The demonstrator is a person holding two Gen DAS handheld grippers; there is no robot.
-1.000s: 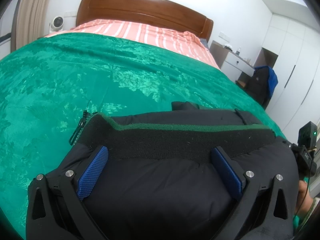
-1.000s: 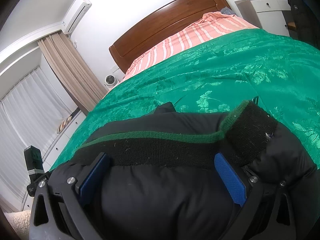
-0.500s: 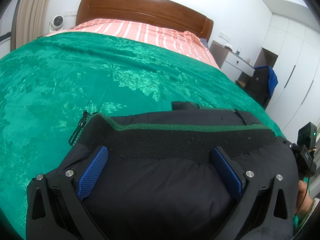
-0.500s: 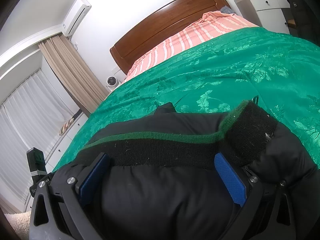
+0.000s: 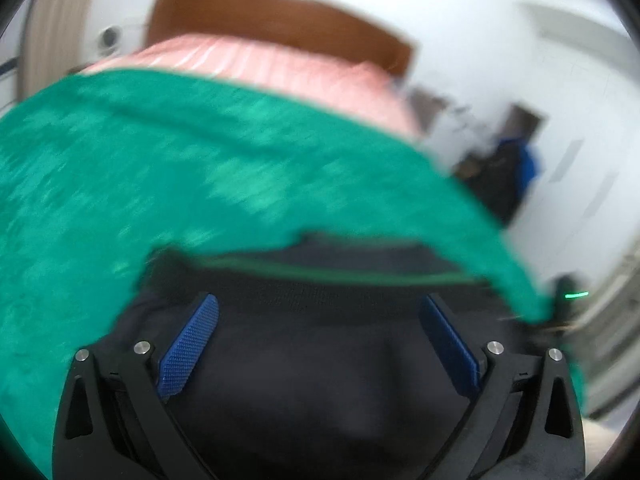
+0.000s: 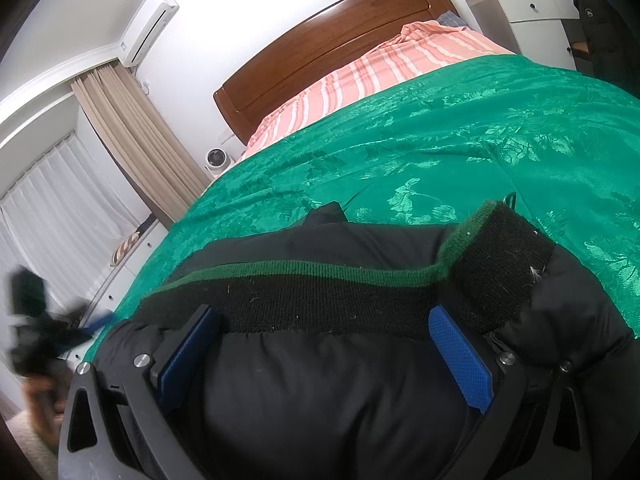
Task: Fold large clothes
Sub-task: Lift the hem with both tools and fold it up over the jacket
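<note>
Jacket [image 6: 340,380] fills both tongs' gaps

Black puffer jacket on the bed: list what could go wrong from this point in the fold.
1. Both the left gripper and the right gripper have their jaws spread wide around the black puffer jacket, so the bulky padding could slip free.
2. The left wrist view is motion-blurred; a fast move may drag the green bedspread or undo the fold.
3. The knit hem curls up at one end and may fold unevenly.
</note>
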